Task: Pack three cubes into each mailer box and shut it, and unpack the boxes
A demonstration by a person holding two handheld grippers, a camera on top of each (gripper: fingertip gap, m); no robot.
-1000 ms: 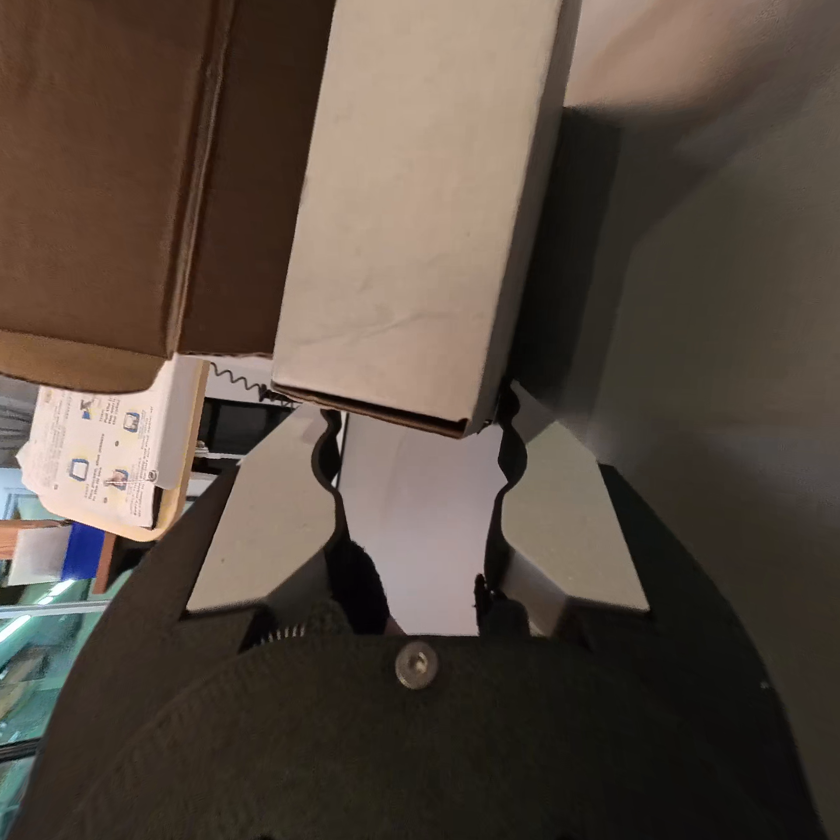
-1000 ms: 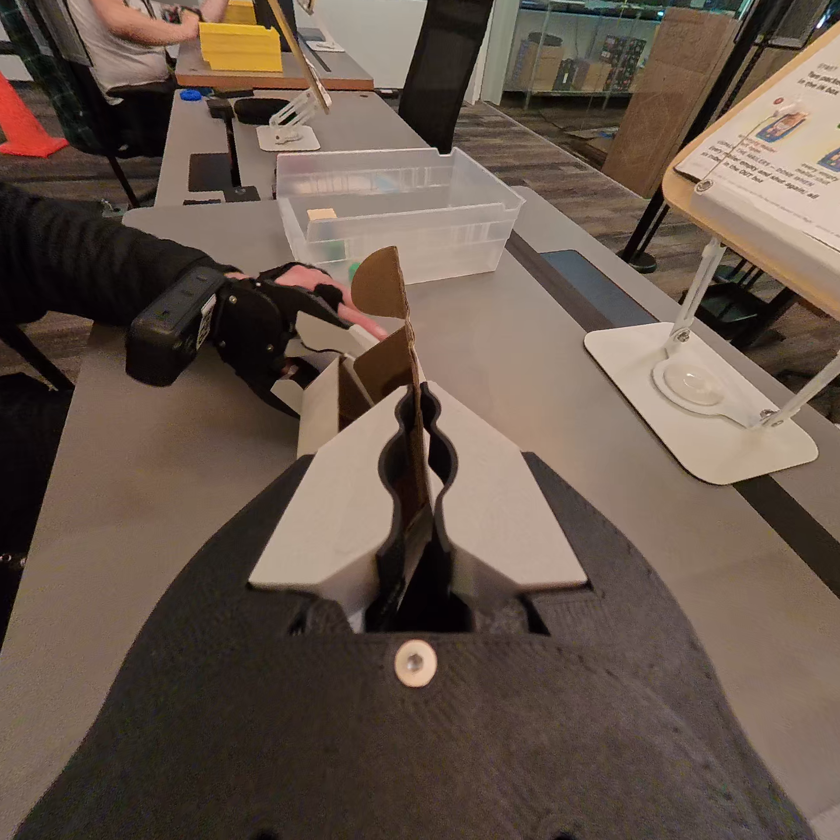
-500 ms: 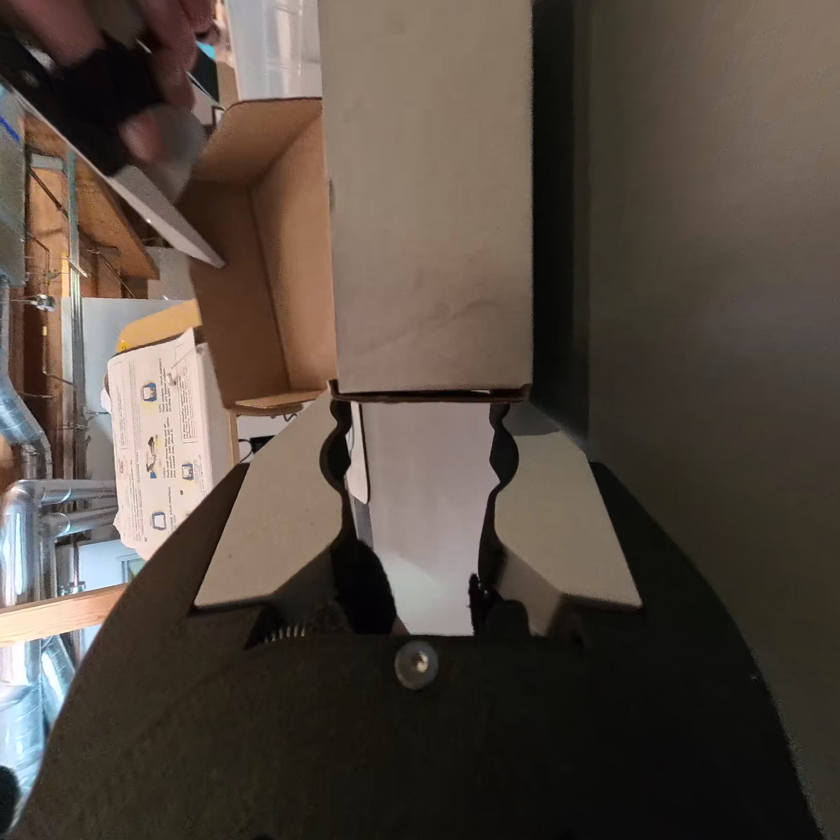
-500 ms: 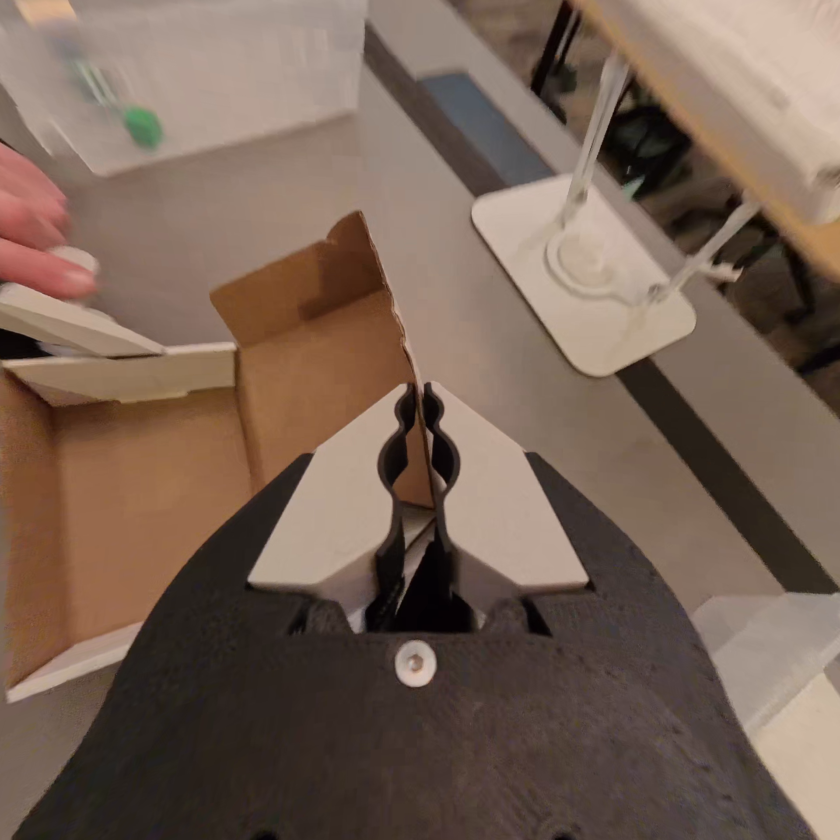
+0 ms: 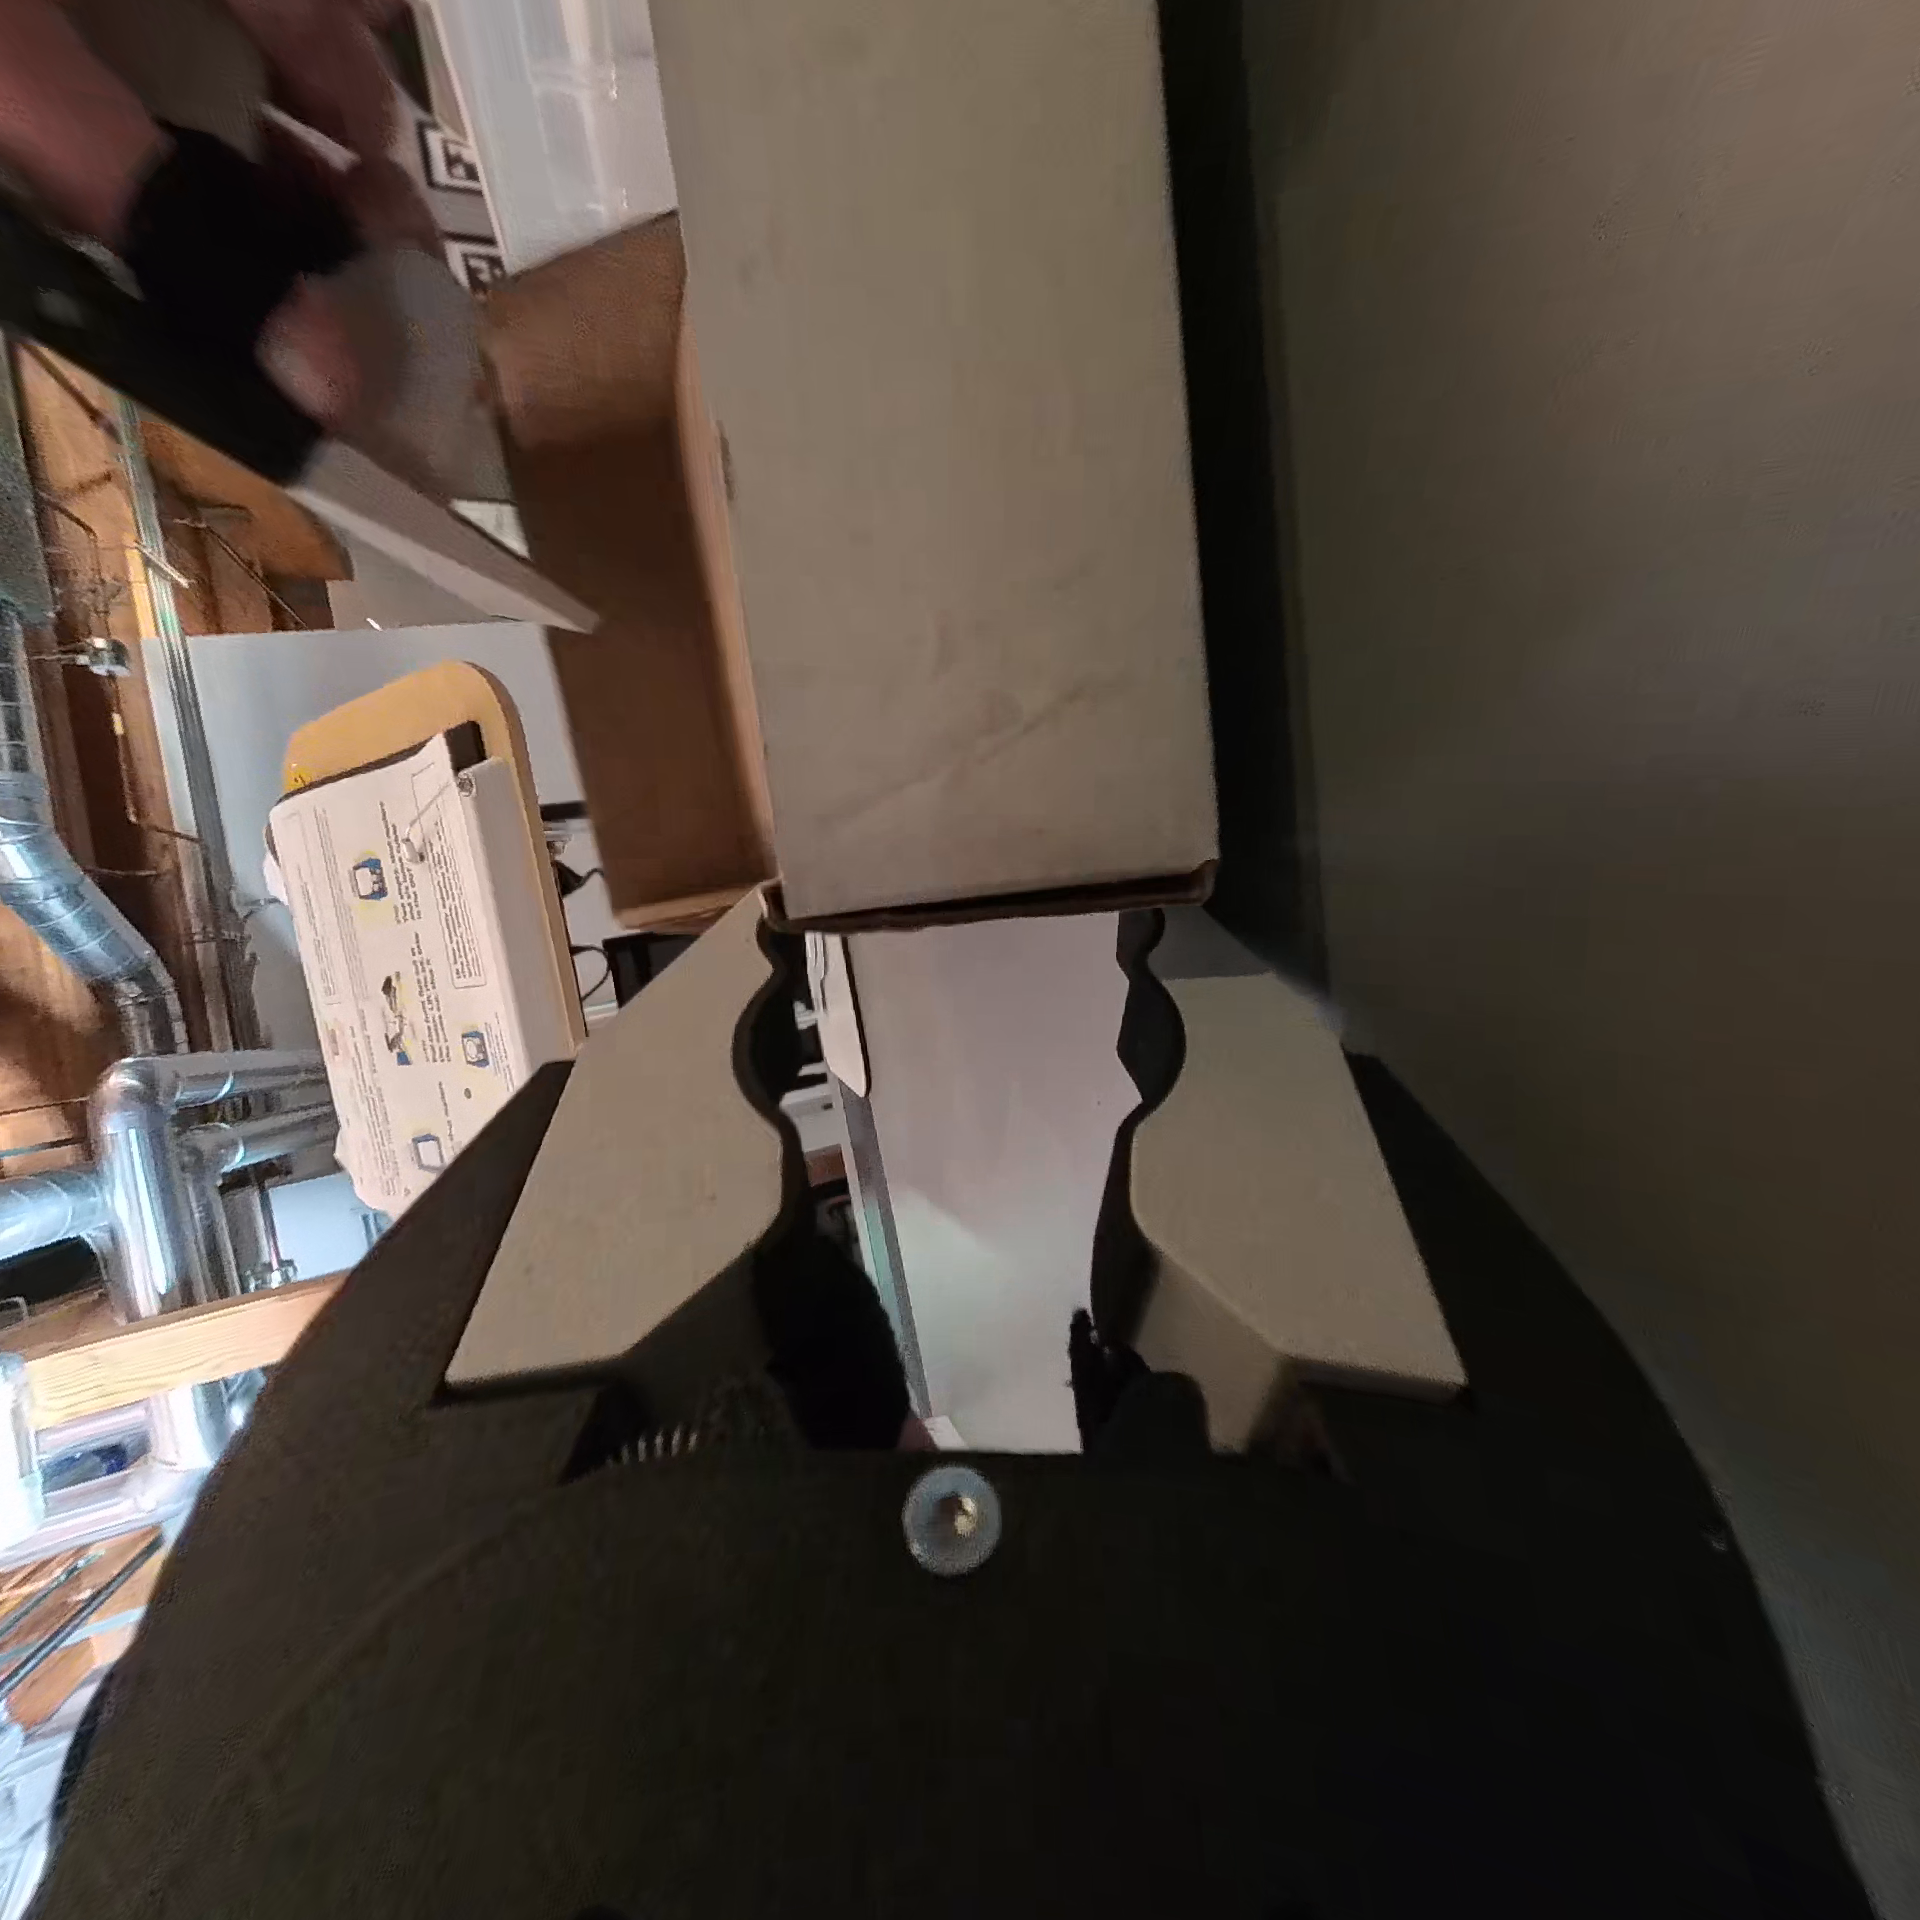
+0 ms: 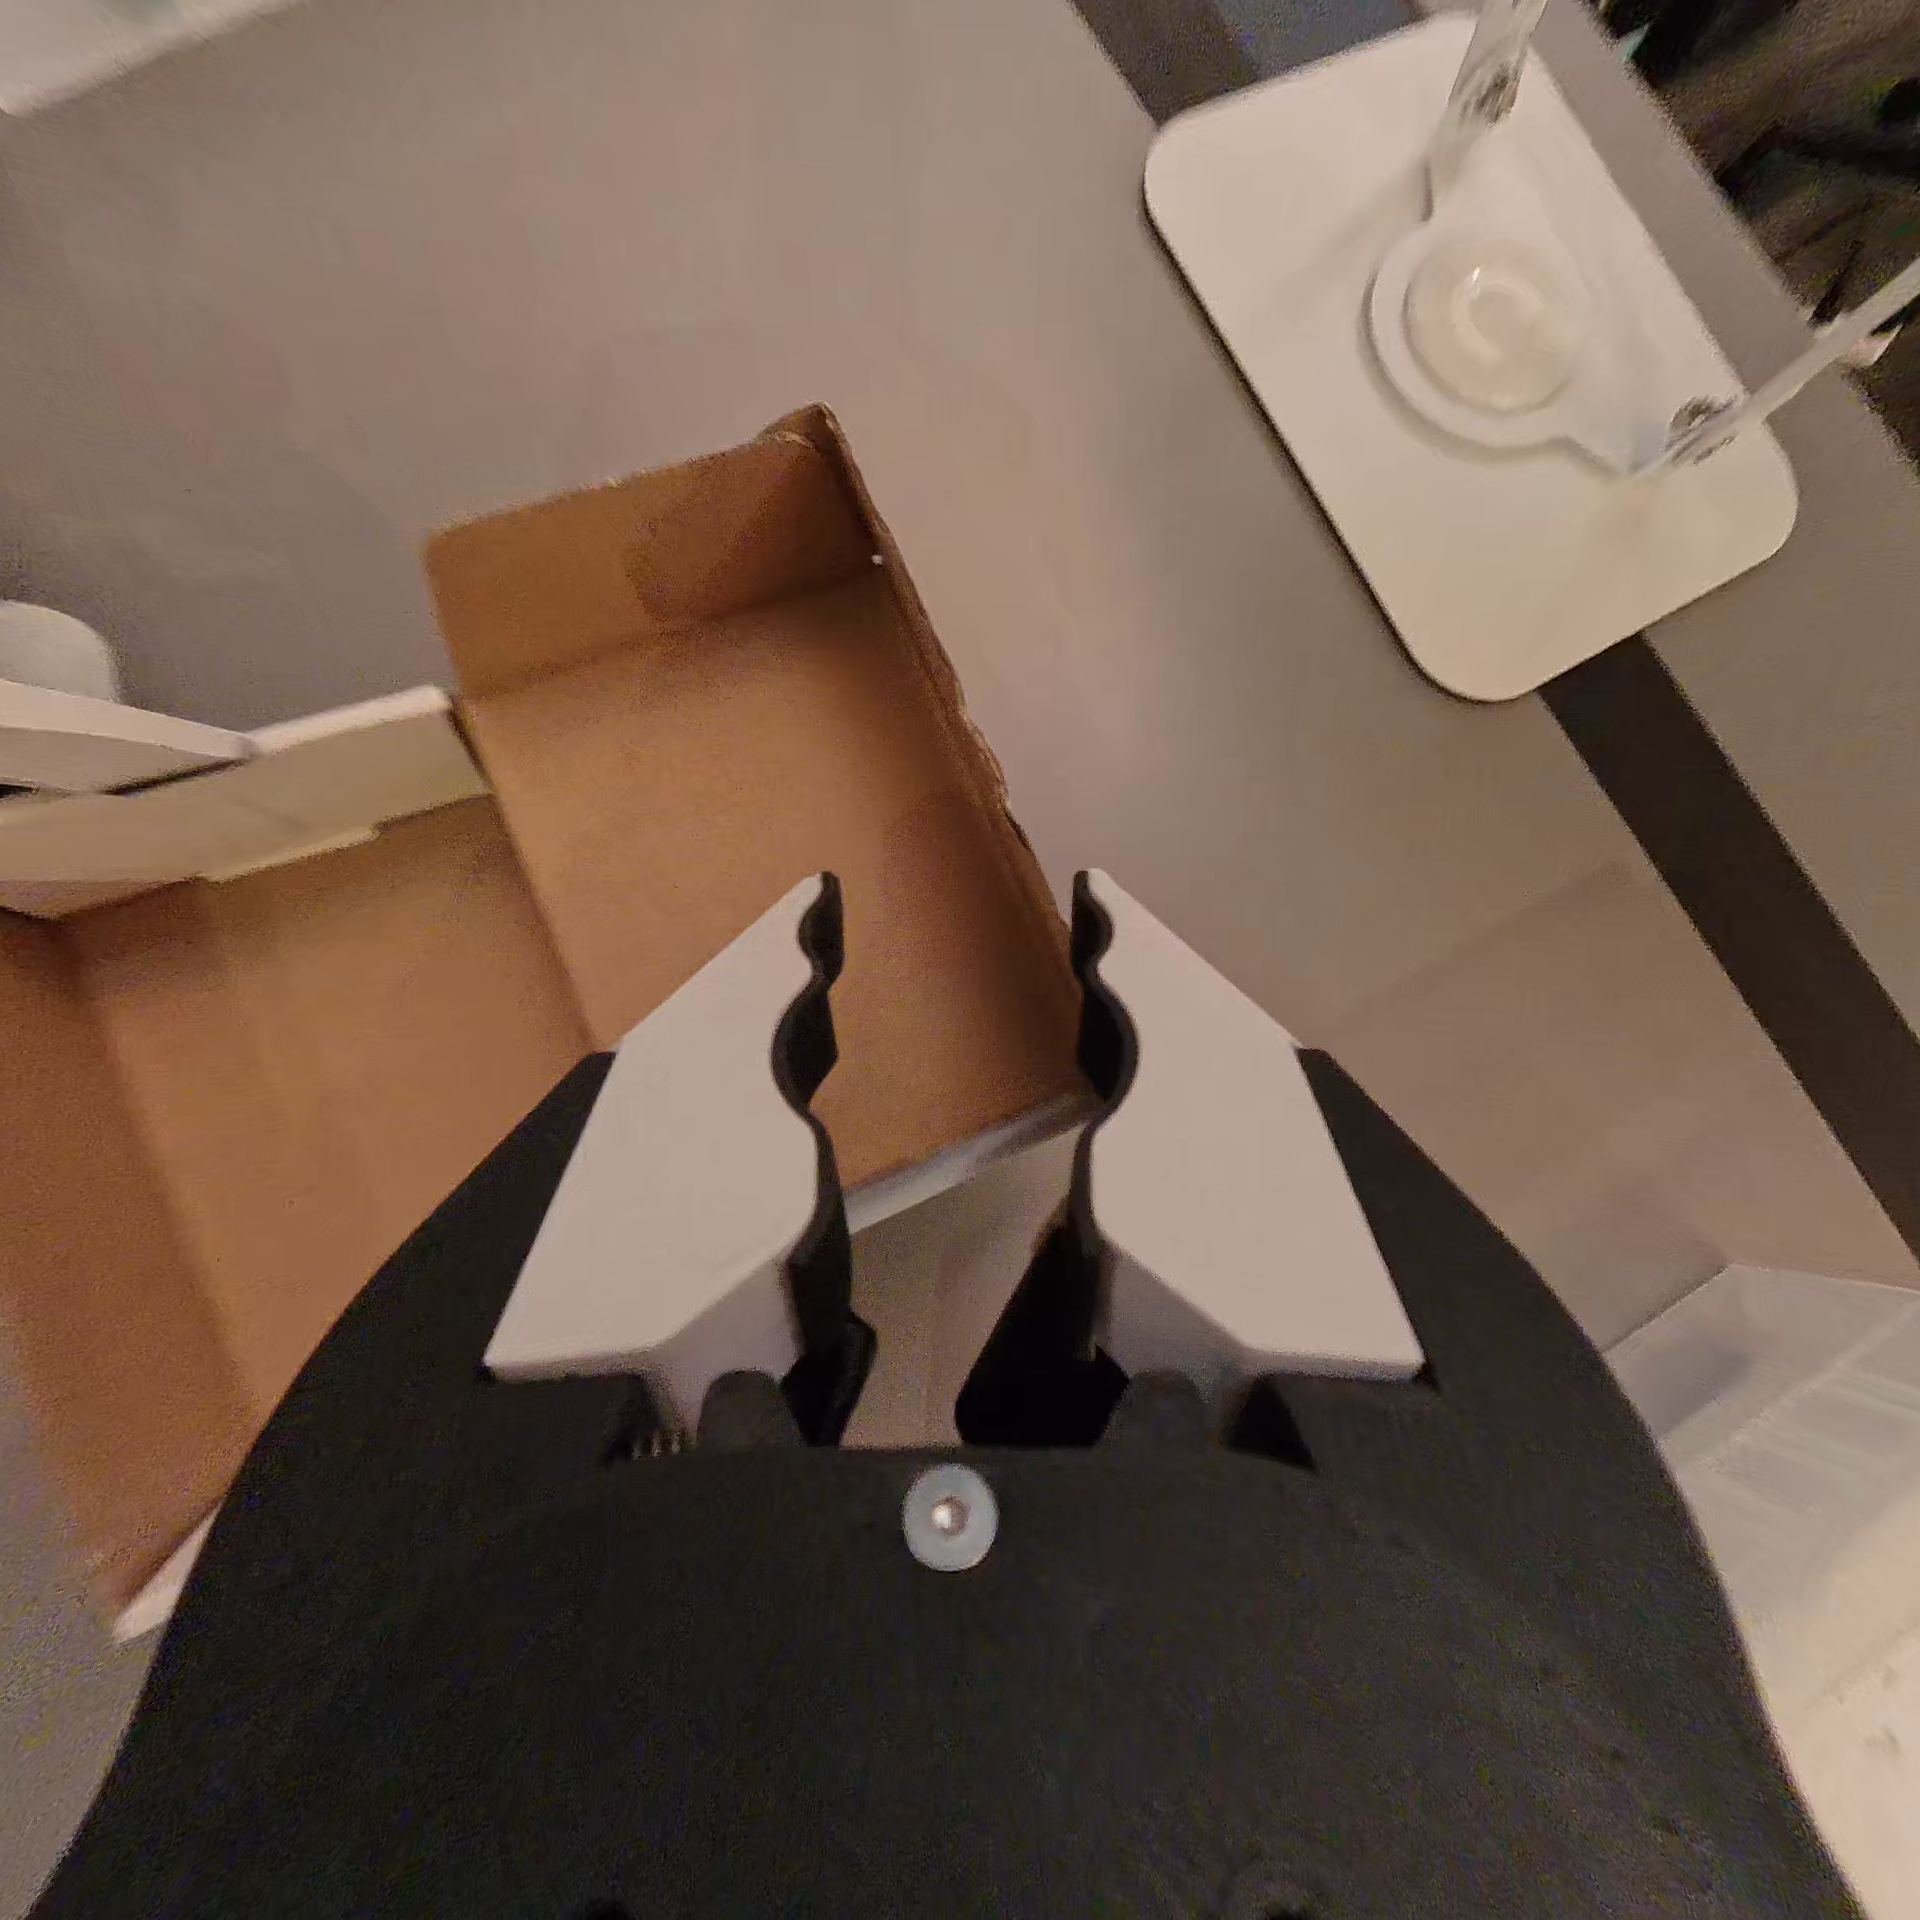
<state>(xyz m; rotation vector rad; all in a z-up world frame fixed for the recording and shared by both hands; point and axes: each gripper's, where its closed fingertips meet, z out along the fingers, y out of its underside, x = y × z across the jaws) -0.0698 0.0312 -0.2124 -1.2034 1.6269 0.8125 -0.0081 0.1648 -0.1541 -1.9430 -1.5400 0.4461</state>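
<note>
The white mailer box [image 5: 956, 468] lies open on the grey table, its brown inside [image 6: 260, 1091] bare with no cubes in sight. My left gripper [image 5: 951, 935] is shut on the box's end wall, one finger on each side of it. One of its fingers [image 6: 104, 732] shows at the left edge of the right wrist view. My right gripper [image 6: 954, 883] is open and empty, hovering just above the folded-back lid flap [image 6: 727, 779] and touching nothing. It also shows blurred at the top left of the left wrist view [image 5: 208, 260].
A white stand base [image 6: 1455, 343] sits on the table to the right, beside a dark strip [image 6: 1714, 831]. A clear plastic bin [image 6: 1787, 1475] is at the lower right. An instruction board [image 5: 416, 987] stands beyond the box. The grey table [image 5: 1610, 727] lies alongside it.
My right gripper let go of the lid flap and opened. The lid went from upright to folded back. My left gripper kept its hold on the box.
</note>
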